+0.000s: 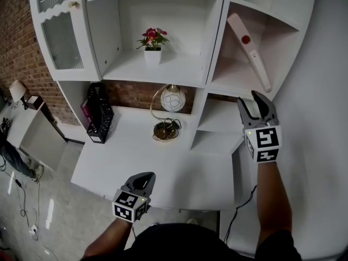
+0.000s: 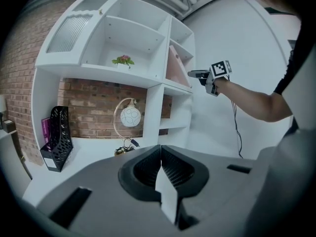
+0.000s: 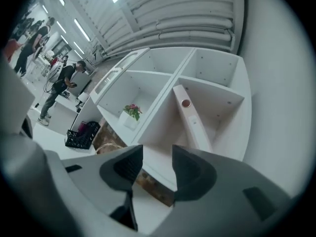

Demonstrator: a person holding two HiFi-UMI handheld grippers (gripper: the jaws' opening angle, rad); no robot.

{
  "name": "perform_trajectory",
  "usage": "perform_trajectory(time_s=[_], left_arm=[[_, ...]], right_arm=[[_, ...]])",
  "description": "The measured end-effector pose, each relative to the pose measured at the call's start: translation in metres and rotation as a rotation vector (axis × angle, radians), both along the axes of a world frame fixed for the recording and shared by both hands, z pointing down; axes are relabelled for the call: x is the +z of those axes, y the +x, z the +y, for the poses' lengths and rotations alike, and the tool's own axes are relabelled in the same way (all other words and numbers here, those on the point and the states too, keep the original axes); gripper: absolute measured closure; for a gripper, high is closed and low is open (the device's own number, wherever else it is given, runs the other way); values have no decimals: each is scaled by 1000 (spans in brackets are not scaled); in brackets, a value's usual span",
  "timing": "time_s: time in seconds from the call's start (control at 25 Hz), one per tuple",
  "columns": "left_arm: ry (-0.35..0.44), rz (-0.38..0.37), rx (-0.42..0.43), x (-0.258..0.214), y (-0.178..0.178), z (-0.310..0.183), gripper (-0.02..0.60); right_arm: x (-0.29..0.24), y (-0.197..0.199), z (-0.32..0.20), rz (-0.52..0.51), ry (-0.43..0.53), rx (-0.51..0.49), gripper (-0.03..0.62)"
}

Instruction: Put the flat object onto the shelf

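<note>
The flat object (image 1: 249, 48) leans tilted in the upper right compartment of the shelf (image 1: 179, 72), its lower end on that compartment's floor. The right gripper (image 1: 253, 101) hangs just below it, jaws spread and holding nothing. The left gripper (image 1: 142, 181) sits low at the near edge of the worktop (image 1: 163, 162), jaws pressed together and empty.

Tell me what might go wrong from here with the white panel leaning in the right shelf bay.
1. The flat white panel stands tilted rather than lying flat, with its lower end near the front edge of the shelf. It might slide out.
2. The right tool, open and empty, is close to that lower end. A careless move could knock the panel loose.
</note>
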State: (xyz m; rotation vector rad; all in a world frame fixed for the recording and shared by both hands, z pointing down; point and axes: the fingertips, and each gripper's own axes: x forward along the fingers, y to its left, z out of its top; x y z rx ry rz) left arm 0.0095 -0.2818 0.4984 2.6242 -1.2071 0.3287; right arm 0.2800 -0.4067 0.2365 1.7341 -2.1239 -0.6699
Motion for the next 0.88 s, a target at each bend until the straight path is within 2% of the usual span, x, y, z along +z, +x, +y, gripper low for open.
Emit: perform_trajectory(time_s=[0.36, 0.64, 0.88], left_arm=[[-7, 2, 47, 3, 6, 5, 575], [13, 12, 61, -6, 10, 1, 577], [23, 21, 61, -9, 10, 3, 577]], right_arm=[[76, -24, 71, -258, -141, -86, 424], [126, -37, 99, -415, -233, -126, 449], [185, -60, 120, -460, -372, -168, 467]])
